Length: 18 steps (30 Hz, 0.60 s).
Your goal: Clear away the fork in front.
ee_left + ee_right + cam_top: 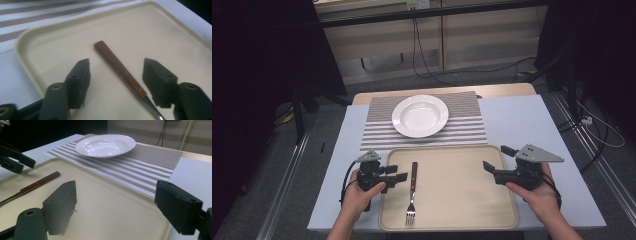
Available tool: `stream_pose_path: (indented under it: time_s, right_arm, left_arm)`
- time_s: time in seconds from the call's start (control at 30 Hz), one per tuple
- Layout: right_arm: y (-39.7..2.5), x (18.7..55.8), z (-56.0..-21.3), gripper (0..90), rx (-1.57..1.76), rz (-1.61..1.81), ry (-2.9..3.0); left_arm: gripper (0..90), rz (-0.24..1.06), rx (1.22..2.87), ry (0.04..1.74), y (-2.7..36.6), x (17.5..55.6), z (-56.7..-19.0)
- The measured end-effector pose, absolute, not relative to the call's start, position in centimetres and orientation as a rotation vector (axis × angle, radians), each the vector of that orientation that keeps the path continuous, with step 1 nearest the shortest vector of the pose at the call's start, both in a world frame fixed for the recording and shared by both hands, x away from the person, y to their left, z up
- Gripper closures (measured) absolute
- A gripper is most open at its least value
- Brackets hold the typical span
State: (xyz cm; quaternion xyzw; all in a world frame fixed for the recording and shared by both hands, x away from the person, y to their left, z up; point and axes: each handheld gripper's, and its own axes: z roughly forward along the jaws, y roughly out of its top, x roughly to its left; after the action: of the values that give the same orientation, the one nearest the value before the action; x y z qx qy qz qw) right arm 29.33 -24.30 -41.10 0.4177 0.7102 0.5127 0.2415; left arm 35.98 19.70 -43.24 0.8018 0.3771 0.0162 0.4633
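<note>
Fork (412, 192) lies flat on the beige tray (462, 200), wooden handle pointing toward the plate, tines toward the person. Left gripper (398, 173) sits at the tray's left edge, fingers (78, 75) spread wide and empty; in the left gripper view the handle lies between them, untouched. Right gripper (497, 159) hovers at the tray's right edge, fingers (62, 202) wide apart, holding nothing, well clear of the fork. Beyond both sets of fingers, a white plate (420, 115) rests on a striped placemat (462, 125) on the table (522, 115).
</note>
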Motion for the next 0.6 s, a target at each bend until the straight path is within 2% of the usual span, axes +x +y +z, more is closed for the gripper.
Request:
stream_pose_path:
  time_s: [0.07, 0.2, 0.37, 0.6]
  right_arm:
    - [-24.8, 29.2, -41.4, 17.4, 1.144, 1.396, 1.957]
    - [-25.6, 28.7, -41.9, 16.8, 1.154, 1.392, 1.960]
    - [-26.1, 28.3, -42.3, 16.4, 1.172, 1.418, 1.945]
    - [-26.5, 28.3, -42.9, 16.2, 1.200, 1.453, 1.937]
  left_arm:
    - [29.1, 0.063, 1.946, 0.909, 20.3, 35.8, -42.9]
    - [19.8, 0.156, 1.911, 0.874, 21.9, 34.8, -42.4]
    - [15.3, 0.250, 1.901, 0.826, 23.7, 33.6, -42.0]
    - [8.7, 0.263, 1.904, 0.787, 23.9, 33.3, -42.5]
